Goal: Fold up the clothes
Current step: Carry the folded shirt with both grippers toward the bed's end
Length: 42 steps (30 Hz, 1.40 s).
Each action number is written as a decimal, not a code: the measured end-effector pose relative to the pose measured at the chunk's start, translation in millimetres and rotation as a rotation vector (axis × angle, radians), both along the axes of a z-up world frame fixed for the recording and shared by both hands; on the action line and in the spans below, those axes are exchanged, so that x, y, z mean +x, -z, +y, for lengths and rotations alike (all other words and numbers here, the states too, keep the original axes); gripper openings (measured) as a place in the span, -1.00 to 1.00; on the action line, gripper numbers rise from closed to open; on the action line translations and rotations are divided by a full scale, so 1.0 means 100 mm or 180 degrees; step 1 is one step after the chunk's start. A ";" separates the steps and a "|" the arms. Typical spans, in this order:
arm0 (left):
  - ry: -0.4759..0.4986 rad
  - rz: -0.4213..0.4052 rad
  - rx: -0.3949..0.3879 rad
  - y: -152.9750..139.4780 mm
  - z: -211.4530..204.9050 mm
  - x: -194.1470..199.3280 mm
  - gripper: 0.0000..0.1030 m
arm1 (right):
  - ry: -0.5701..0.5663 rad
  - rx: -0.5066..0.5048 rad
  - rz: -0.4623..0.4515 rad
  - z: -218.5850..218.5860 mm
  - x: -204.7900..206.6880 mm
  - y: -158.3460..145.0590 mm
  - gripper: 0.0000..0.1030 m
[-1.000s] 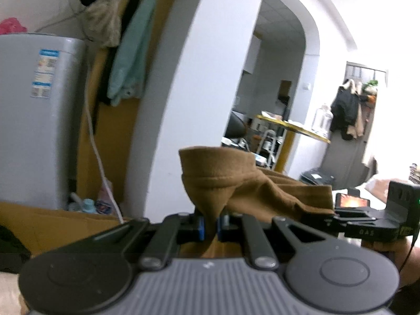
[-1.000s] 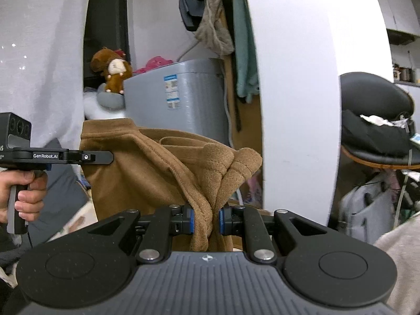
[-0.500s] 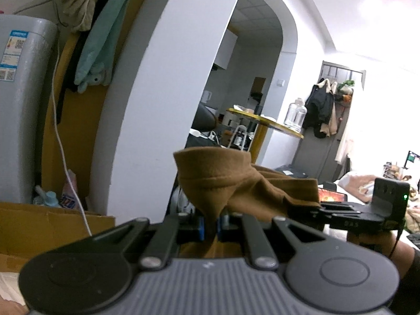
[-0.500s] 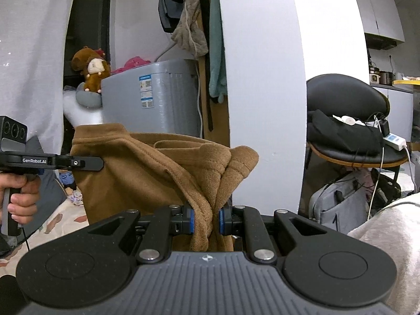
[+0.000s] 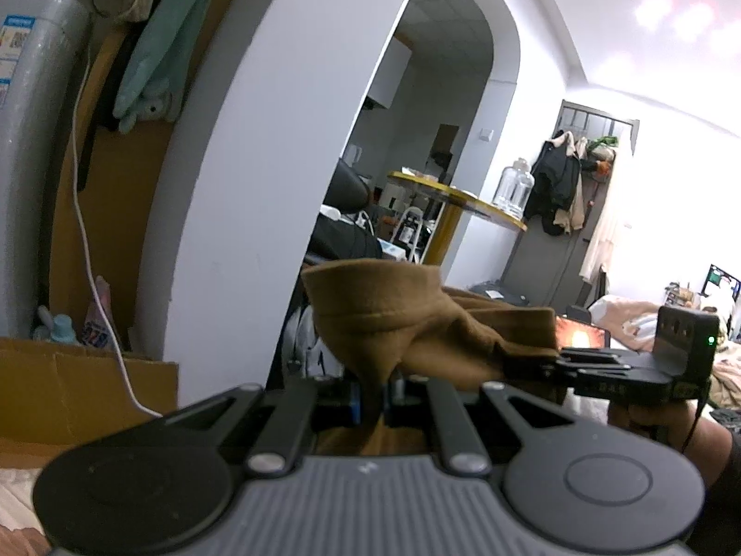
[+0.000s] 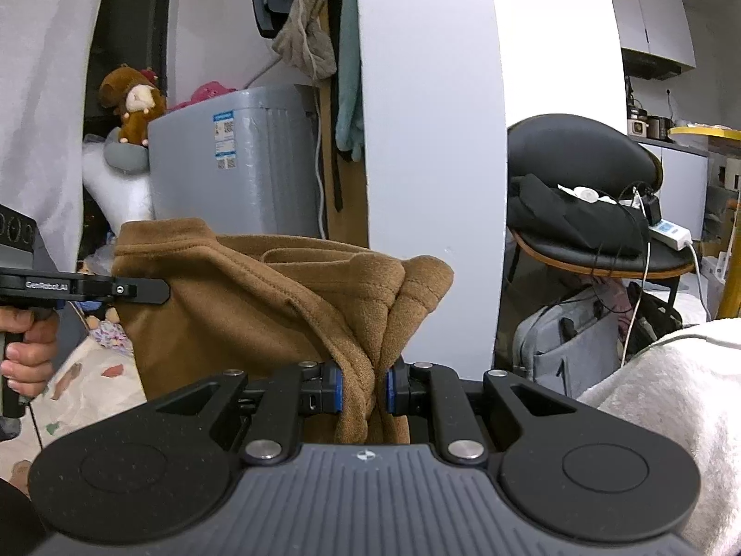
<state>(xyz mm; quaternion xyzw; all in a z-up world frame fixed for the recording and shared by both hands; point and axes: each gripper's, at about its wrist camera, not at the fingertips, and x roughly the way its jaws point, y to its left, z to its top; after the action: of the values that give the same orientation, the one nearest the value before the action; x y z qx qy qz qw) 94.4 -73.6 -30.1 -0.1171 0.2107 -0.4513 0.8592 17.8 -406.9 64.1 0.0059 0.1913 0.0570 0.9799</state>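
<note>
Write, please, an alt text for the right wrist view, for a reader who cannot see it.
The right claw is shut on a bunched edge of a brown garment, held up in the air. At the left, the left claw, held by a hand, grips the garment's other end. Behind are a white pillar and a grey appliance.

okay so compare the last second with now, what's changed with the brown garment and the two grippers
Both views have swung toward the person's right: the grey appliance has slid to the left edge of the left wrist view, and the black chair has come further into the right wrist view. Nothing was taken hold of or let go. The left gripper and right gripper stay shut on the brown garment, held up between them.
</note>
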 end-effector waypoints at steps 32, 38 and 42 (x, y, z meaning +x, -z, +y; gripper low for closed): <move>0.0096 0.0413 0.0166 1.02 -0.65 0.96 -0.83 | 0.0328 -0.0062 0.0489 -0.63 1.10 0.93 -0.67; 0.0024 0.0505 0.0309 1.30 -0.76 1.30 -0.83 | 0.0344 -0.0114 0.0569 -0.67 1.39 1.23 -0.67; -0.0010 0.0523 0.0351 1.47 -0.85 1.49 -0.83 | 0.0373 -0.0186 0.0597 -0.69 1.55 1.41 -0.67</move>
<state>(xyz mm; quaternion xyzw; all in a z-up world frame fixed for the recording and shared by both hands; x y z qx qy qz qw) 243.5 -158.9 -177.5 -0.1066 0.3048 -0.4266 0.8448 172.8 -476.3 -77.3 -0.0062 0.2830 -0.0068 0.9591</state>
